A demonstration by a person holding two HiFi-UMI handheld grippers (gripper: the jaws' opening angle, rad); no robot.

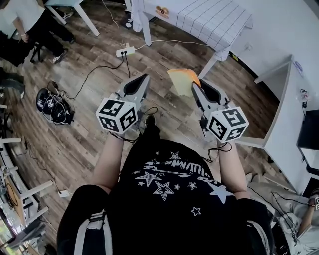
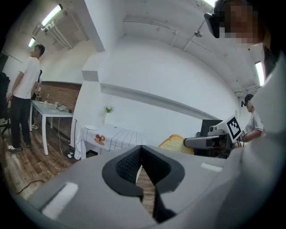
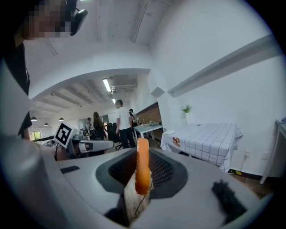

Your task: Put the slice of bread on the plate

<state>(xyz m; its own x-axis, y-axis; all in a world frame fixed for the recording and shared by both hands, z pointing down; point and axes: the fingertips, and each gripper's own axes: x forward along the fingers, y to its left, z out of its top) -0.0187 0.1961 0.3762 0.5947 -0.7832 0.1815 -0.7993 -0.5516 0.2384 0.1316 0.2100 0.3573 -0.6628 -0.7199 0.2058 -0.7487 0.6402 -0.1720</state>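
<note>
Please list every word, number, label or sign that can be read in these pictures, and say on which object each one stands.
No text can be read with certainty.
Black shirt: white lettering, seen upside down, too distorted to read.
Marker cube at left, marker cube at right: square patterns only, no letters.
Checked tablecloth: a small printed picture, no legible words.

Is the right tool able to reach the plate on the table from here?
Probably not yet. The right tool grips the bread, but the plate sits on the table across the floor; nothing blocks it, only distance.
</note>
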